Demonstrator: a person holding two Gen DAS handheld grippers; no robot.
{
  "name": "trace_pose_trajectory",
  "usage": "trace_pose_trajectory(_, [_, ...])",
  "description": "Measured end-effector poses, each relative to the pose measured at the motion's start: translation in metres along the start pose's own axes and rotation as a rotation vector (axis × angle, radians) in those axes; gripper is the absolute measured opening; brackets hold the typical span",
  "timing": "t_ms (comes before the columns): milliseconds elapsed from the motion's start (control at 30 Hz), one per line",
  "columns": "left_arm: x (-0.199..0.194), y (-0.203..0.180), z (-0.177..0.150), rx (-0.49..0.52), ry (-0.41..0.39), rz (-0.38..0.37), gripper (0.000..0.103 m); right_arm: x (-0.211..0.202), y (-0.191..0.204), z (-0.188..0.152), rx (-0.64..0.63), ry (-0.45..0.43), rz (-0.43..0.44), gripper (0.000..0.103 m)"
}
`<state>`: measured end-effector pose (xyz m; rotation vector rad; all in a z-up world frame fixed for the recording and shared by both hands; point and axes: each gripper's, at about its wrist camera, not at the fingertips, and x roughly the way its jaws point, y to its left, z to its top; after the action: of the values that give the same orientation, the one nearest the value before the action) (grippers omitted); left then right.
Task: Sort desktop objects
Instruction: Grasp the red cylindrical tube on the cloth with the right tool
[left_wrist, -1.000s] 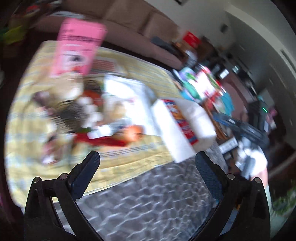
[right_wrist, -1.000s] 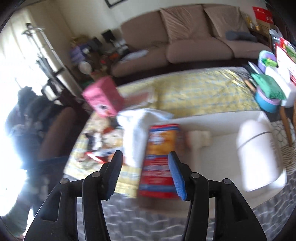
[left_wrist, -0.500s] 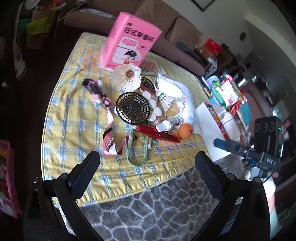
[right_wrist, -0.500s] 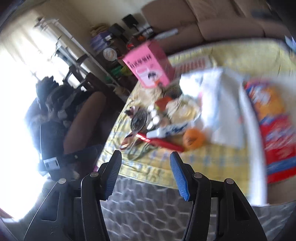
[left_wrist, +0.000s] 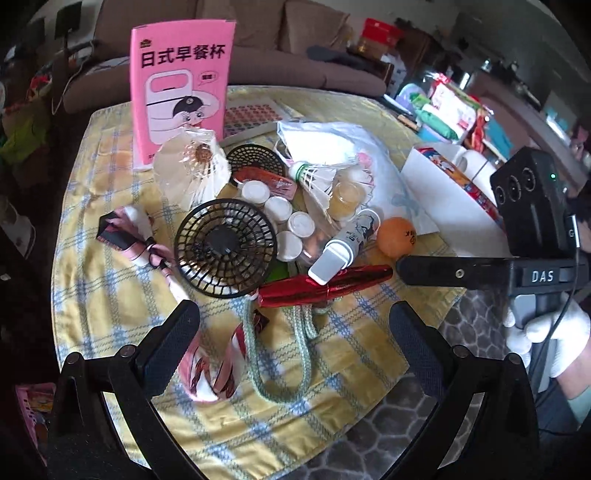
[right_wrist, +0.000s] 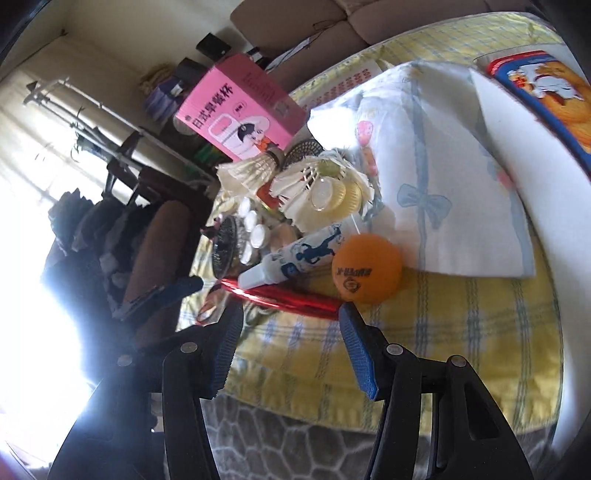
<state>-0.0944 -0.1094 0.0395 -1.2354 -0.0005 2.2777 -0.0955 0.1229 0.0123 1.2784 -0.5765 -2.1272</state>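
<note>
The orange ball (right_wrist: 366, 268) lies at the near edge of the heap on the yellow checked cloth (right_wrist: 461, 332), just beside the red foil tube (right_wrist: 284, 295) and the white printed tube (right_wrist: 295, 258). It is judged to be light, hard, smooth and free to roll, so it would best be taken across its widest part with gentle pressure. The red foil tube looks slippery and thin-skinned, and a hold near its middle would suit it.

The right gripper (right_wrist: 290, 345) is held with its jaws apart and empty, close to the ball and the red tube. The left gripper (left_wrist: 291, 343) is likewise spread wide and holds nothing, above the green cord (left_wrist: 280, 354).

Behind the ball are crowded the shuttlecocks (left_wrist: 314, 177), the small white-capped jars (left_wrist: 284, 218), the black fan (left_wrist: 225, 247) and the pink box (left_wrist: 181, 88). The shuttlecocks are judged fragile. The white tube rests across the red one, so it may be disturbed when either is lifted.
</note>
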Motion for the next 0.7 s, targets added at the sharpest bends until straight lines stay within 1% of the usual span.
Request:
trace_pose_trajectory(67, [0.005, -0.003, 0.002, 0.006, 0.009, -0.003, 0.103, 0.004, -0.002, 0.000, -0.018, 0.009, 0.007, 0.057])
trace_pose_trajectory(200, [0.013, -0.014, 0.001, 0.019, 0.031, -0.064, 0.102, 0.010, -0.003, 0.000, -0.007, 0.016, 0.043, 0.057])
trace_pose_trajectory(300, [0.015, -0.018, 0.000, 0.026, 0.039, -0.054, 0.102, 0.010, 0.000, 0.000, -0.012, 0.017, 0.024, 0.058])
trace_pose_trajectory(400, [0.009, -0.013, -0.002, -0.027, 0.037, -0.117, 0.102, 0.006, -0.003, -0.001, 0.017, 0.015, 0.032, 0.059])
trace_pose_trajectory(500, [-0.002, -0.013, -0.007, -0.067, 0.039, -0.206, 0.102, -0.002, -0.007, -0.005, 0.056, 0.040, 0.042, 0.059])
trace_pose_trajectory(600, [-0.011, -0.022, -0.013, -0.041, 0.044, -0.255, 0.102, -0.014, -0.008, -0.010, 0.072, 0.047, 0.058, 0.059])
trace_pose_trajectory(700, [-0.015, -0.030, -0.017, -0.023, 0.045, -0.271, 0.102, -0.022, -0.005, -0.014, 0.063, 0.049, 0.058, 0.059])
